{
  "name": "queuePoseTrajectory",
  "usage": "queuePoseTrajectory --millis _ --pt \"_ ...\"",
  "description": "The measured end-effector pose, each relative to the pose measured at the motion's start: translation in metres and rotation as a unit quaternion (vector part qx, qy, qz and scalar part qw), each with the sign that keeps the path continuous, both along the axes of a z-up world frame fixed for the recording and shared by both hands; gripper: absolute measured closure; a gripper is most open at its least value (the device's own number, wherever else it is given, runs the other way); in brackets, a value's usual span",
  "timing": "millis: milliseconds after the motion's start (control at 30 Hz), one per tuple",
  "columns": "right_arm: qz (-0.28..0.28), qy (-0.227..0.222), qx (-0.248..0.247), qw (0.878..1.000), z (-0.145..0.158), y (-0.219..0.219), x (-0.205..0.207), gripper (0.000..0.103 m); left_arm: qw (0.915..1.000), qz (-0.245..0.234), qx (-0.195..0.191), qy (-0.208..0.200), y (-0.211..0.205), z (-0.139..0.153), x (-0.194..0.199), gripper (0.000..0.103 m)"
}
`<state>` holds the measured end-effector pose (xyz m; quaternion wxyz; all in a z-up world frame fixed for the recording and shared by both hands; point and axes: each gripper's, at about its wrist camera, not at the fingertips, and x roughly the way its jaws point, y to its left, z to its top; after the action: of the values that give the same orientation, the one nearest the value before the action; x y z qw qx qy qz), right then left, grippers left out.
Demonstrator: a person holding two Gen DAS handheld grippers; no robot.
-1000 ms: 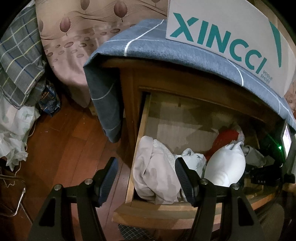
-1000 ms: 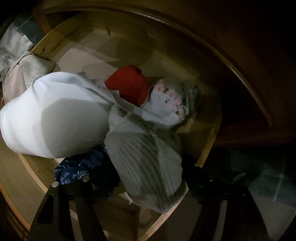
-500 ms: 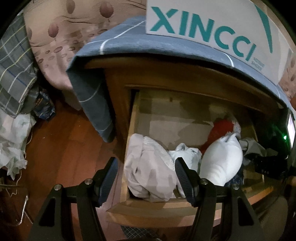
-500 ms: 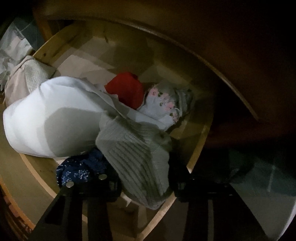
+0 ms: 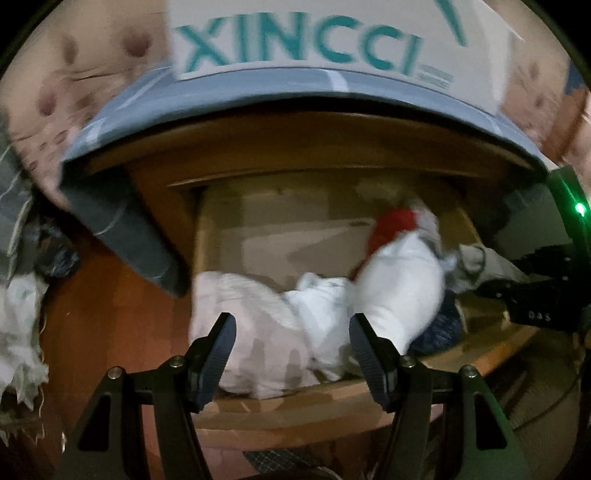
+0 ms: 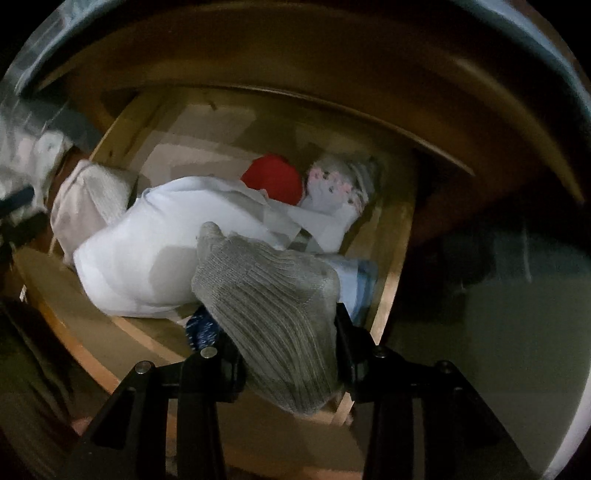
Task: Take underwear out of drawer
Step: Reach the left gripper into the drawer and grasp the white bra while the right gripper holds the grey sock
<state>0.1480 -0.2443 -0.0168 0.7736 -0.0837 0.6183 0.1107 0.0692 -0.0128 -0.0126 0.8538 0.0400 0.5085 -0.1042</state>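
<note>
While my right hand-held gripper [image 6: 286,354] points steeply down over the open drawer [image 6: 391,254], I see its jaws clamped on a grey ribbed knit garment [image 6: 273,306], whose bulk bulges up between the fingers and drapes toward the drawer's front right corner. Just behind the grey piece lies a large white garment [image 6: 147,251], and a dark blue patterned fabric [image 6: 201,326] peeks out from under both. Farther back in the drawer sit a red item [image 6: 275,181] and, touching it on the right, a pale piece with pink flowers [image 6: 332,184]. A beige bundle [image 6: 85,203] fills the left end.

From the left wrist view, which is blurred, my left hand-held gripper [image 5: 291,350] hangs with its jaws apart and nothing between them, above the drawer's front edge, over the beige bundle and a white crumpled piece [image 5: 321,306]. A blue-grey cloth [image 5: 258,92] covers the cabinet top, and a white box printed XINCCI [image 5: 332,33] rests on it.
</note>
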Motion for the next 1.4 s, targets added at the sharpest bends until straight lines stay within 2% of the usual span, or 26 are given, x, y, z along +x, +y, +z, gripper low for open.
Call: queuePoseTrajectory --millis 67,233,467,600,967,1067,1233,1300,1367,1400 --pt "-0.029 0.003 0.013 0.999 -0.001 -0.006 -0.006 0.066 0.9996 -0.028 -0.007 0.009 -0.009 -0.002 0.0 0.038" --pt "-0.081 -0.024 0.023 0.996 0.006 -0.02 -0.017 0.066 0.9968 -0.072 -0.011 0.034 -0.029 -0.011 0.01 0.038" --pt "-0.075 -0.032 0.009 0.997 0.002 -0.013 -0.018 0.066 0.9882 -0.115 -0.037 0.094 -0.059 -0.028 0.033 0.035" --pt "-0.074 -0.024 0.013 0.997 -0.001 -0.015 -0.019 0.066 0.987 -0.112 -0.023 0.113 -0.07 -0.04 0.043 0.035" --pt "-0.072 -0.014 0.019 0.997 -0.006 -0.013 -0.018 0.066 0.9792 -0.088 -0.03 0.18 -0.086 -0.071 0.065 0.029" --pt "-0.072 -0.011 0.018 0.997 -0.007 -0.012 -0.017 0.066 0.9755 -0.072 -0.039 0.204 -0.088 -0.079 0.072 0.029" --pt "-0.07 -0.009 0.015 0.997 -0.007 -0.01 -0.017 0.066 0.9726 -0.057 -0.066 0.215 -0.087 -0.084 0.073 0.029" --pt "-0.069 -0.009 0.014 0.997 -0.006 -0.011 -0.017 0.066 0.9748 -0.059 -0.054 0.208 -0.088 -0.084 0.07 0.037" --pt "-0.068 -0.009 0.014 0.998 -0.006 -0.011 -0.017 0.066 0.9756 -0.056 -0.051 0.206 -0.088 -0.084 0.068 0.058" --pt "-0.069 -0.009 0.014 0.998 -0.006 -0.011 -0.016 0.066 0.9758 -0.055 -0.051 0.206 -0.086 -0.084 0.068 0.062"
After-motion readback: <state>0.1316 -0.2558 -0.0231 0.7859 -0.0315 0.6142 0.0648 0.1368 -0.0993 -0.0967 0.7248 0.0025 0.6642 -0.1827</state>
